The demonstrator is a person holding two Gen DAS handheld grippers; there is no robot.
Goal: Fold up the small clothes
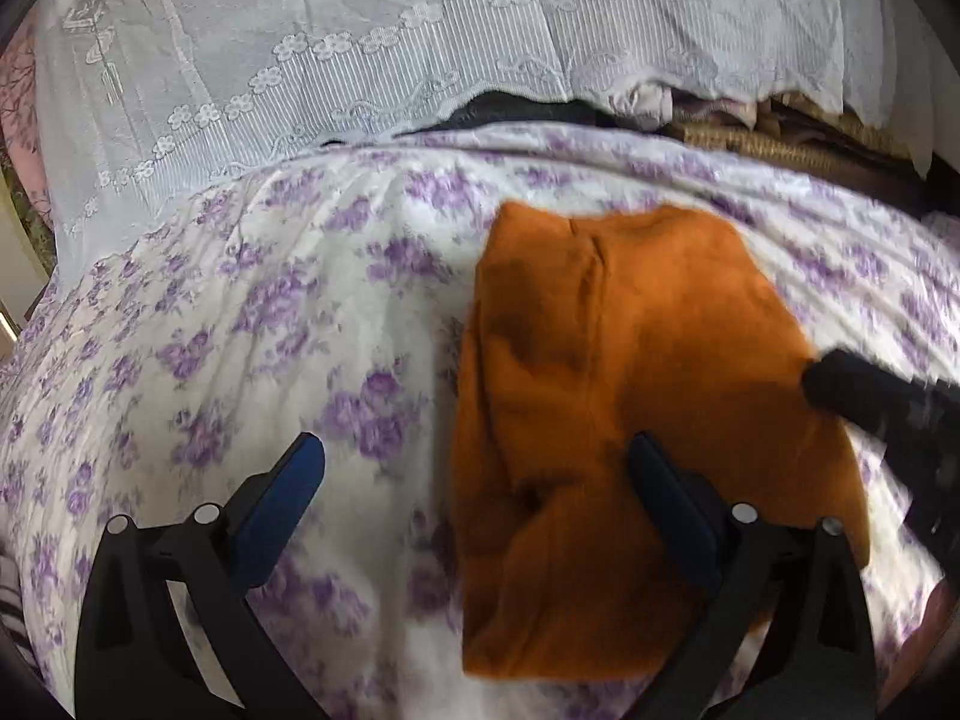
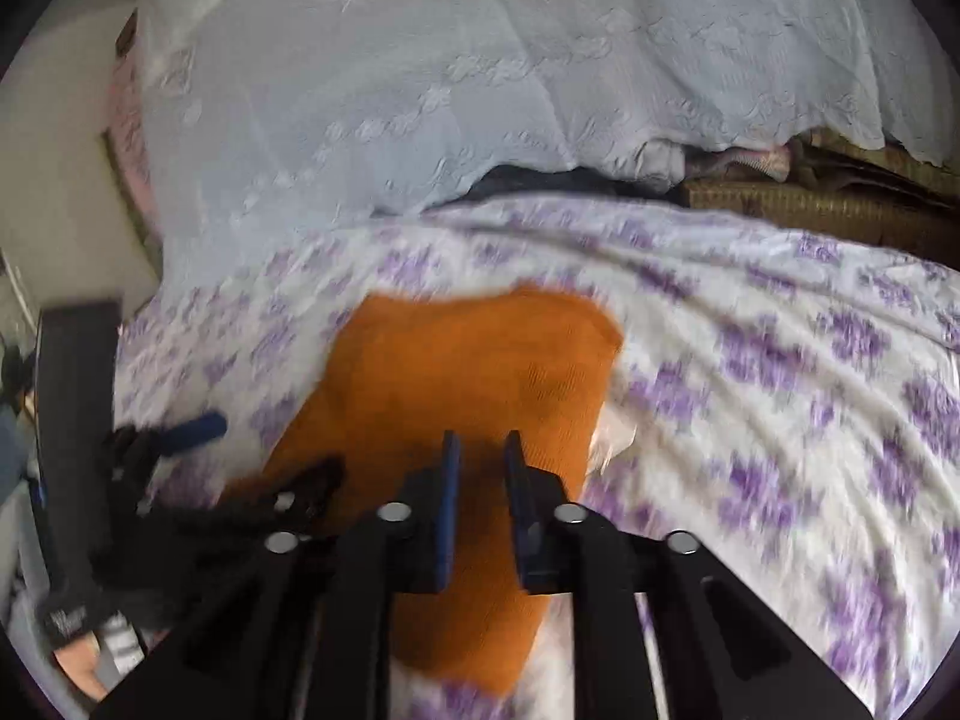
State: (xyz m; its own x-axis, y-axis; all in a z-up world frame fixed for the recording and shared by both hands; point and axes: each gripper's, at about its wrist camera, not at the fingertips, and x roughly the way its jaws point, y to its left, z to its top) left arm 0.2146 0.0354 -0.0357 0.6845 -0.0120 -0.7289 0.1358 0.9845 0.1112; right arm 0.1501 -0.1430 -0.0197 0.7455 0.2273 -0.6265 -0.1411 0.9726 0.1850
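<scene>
An orange knit garment [image 1: 624, 396] lies partly folded on a white bedspread with purple flowers [image 1: 240, 330]. My left gripper [image 1: 474, 462] is open wide and empty, its right finger over the garment's near part, its left finger over the bedspread. The right gripper's black tip [image 1: 852, 390] shows at the garment's right edge. In the right wrist view the orange garment [image 2: 456, 372] lies under my right gripper [image 2: 483, 450], whose fingers stand a narrow gap apart with nothing between them. The left gripper [image 2: 252, 456] shows at the garment's left.
A white lace cloth [image 1: 360, 60] covers a heap behind the bedspread. Dark and pale clothes [image 1: 522, 111] and a woven basket [image 1: 780, 147] sit under its edge at the back right. A wall [image 2: 54, 180] lies to the far left.
</scene>
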